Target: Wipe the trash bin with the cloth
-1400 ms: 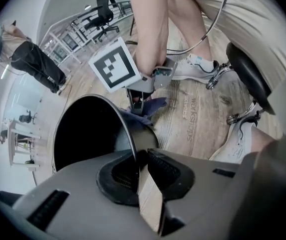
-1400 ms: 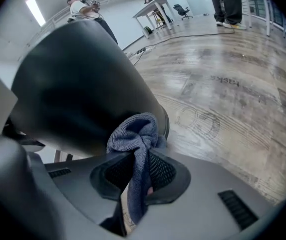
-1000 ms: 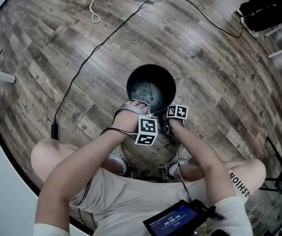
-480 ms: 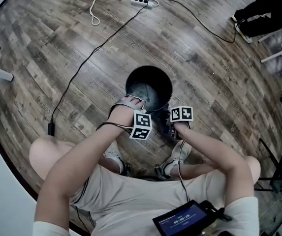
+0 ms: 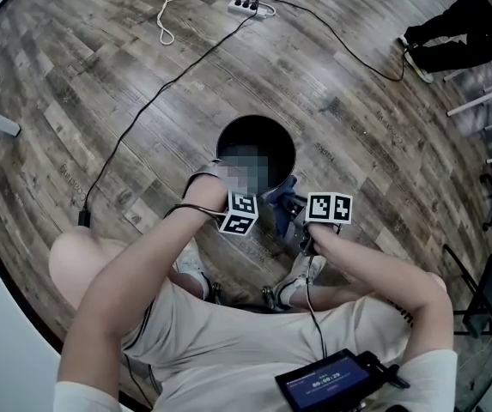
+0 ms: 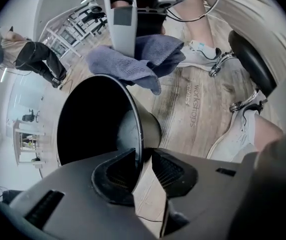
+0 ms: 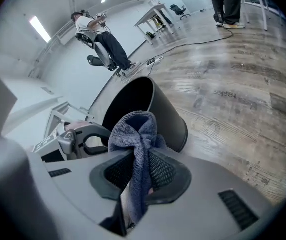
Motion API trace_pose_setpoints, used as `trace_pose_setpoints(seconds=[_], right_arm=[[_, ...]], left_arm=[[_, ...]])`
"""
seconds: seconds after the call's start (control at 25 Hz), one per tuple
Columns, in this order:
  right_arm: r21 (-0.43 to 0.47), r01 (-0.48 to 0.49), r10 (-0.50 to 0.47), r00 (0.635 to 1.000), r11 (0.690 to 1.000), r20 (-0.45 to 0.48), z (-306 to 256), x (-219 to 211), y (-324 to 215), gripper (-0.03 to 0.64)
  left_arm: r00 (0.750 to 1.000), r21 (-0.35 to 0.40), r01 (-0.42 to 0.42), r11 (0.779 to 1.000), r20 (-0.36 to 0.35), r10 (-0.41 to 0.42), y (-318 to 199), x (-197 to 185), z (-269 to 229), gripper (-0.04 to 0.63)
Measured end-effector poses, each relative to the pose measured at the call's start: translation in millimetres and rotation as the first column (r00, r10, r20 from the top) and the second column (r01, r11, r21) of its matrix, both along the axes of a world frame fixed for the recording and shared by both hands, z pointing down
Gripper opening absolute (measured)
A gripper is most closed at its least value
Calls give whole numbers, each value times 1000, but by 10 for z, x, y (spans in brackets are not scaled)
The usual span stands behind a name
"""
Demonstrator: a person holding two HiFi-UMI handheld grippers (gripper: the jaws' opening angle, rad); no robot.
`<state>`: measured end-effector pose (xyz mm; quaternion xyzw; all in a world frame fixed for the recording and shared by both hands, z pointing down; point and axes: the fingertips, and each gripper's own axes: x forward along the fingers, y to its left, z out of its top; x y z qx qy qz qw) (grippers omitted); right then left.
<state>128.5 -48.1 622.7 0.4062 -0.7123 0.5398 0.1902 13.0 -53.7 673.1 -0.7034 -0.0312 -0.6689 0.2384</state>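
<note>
Right claw (image 7: pixel 140 173) grips the one cloth (image 7: pixel 134 129). Left claw (image 6: pixel 143 168), jaws just narrowing, straddles the one bin's (image 6: pixel 150 128) rim without pinching it. The bin's bottom is lost in the dark.

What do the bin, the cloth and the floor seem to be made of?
Bin: probably plastic or painted metal; smooth, black, slight sheen. Cloth: blue-grey microfibre or terry, by its nubby weave and soft folds. Floor: wood-look planks, likely laminate.

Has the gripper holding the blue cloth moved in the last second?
Yes. The right gripper has lifted toward the camera, away from the round black trash bin's rim, bringing the blue cloth into sight.
</note>
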Motion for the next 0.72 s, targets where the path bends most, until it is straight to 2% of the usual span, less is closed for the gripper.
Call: trace_pose_setpoints(seconds=[0.16,0.48,0.72], right_arm=[[6,4,-4,1000,1000,-20,70,-37,-77,64],[-18,31,-33,995,999,-94,596,66,-144,64],[-42,17,-22,991,999,-135,1171,139,-206,63]], left_arm=[[1000,-8,-26,1000,5,26,58,40,3,98],[997,-27,-75,997,-12,74,179,157,-16,69],[999,-53,-36,998,-42,34,229,275,-33,60]])
